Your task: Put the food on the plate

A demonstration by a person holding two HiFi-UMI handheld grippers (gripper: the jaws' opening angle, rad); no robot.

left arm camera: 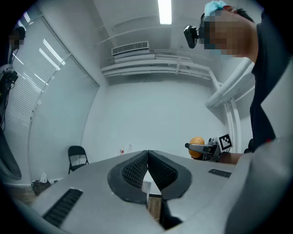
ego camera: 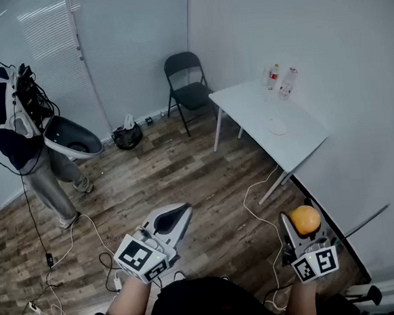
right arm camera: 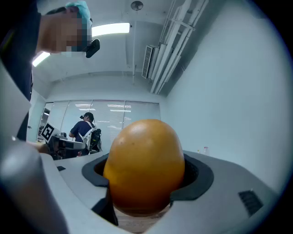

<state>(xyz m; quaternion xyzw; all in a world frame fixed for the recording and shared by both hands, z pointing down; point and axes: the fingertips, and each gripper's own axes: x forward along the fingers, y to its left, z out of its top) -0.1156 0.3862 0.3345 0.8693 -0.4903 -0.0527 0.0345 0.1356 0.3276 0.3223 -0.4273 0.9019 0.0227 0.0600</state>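
An orange [ego camera: 304, 219] sits between the jaws of my right gripper [ego camera: 303, 228], low at the right of the head view. In the right gripper view the orange [right arm camera: 144, 164] fills the gap and both dark pads press on it. My left gripper [ego camera: 173, 221] is held over the wooden floor, its jaws shut with nothing between them; their tips meet in the left gripper view [left arm camera: 147, 154], where the orange [left arm camera: 197, 141] also shows at the right. A small white plate [ego camera: 277, 127] lies on the white table [ego camera: 247, 105] further ahead, well away from both grippers.
Two bottles [ego camera: 280, 79] stand at the table's far corner. A black folding chair [ego camera: 187, 86] is behind the table, and a dark bag [ego camera: 127, 136] lies by the wall. A person [ego camera: 11, 127] with a backpack stands at the left. Cables [ego camera: 56, 266] trail across the floor.
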